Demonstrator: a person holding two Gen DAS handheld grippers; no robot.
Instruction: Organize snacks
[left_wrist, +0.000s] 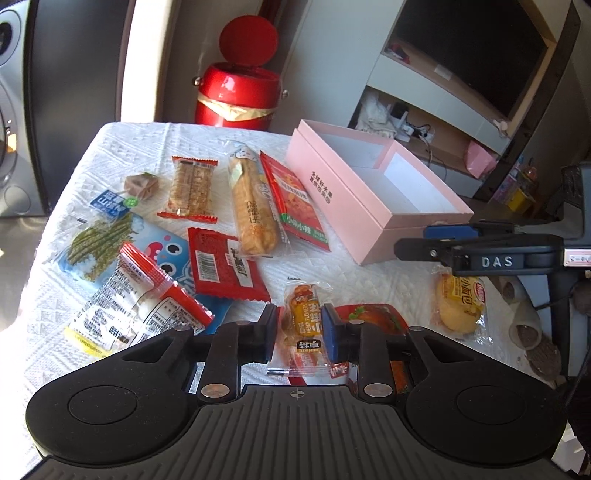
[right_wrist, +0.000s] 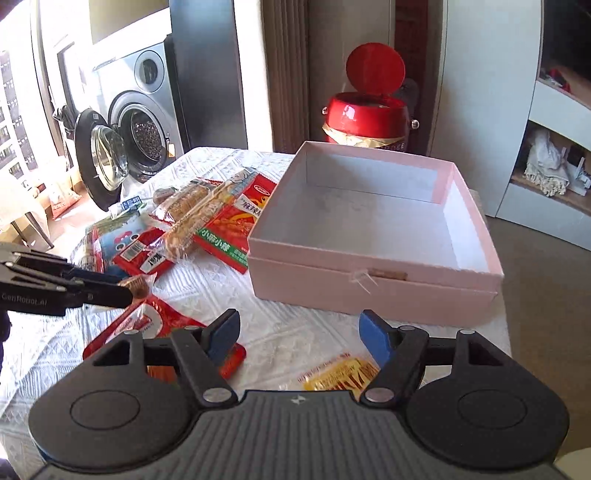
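Note:
Several snack packets lie on a white tablecloth (left_wrist: 110, 147). My left gripper (left_wrist: 299, 332) is shut on a small orange-brown snack packet (left_wrist: 303, 317), with both blue pads against its sides; it also shows in the right wrist view (right_wrist: 138, 286). Under it lies a red packet (left_wrist: 373, 317). My right gripper (right_wrist: 297, 339) is open and empty, low over the cloth in front of the empty pink box (right_wrist: 369, 221). A yellow bread packet (right_wrist: 340, 374) lies just under its right finger; it also shows in the left wrist view (left_wrist: 460, 302).
Left of the box lie a long biscuit stick pack (left_wrist: 251, 203), a red-green packet (left_wrist: 295, 199), a red barcode packet (left_wrist: 225, 266) and a blue cartoon bag (left_wrist: 170, 254). A red bin (left_wrist: 240, 92) stands behind the table. A washing machine (right_wrist: 140, 122) stands open.

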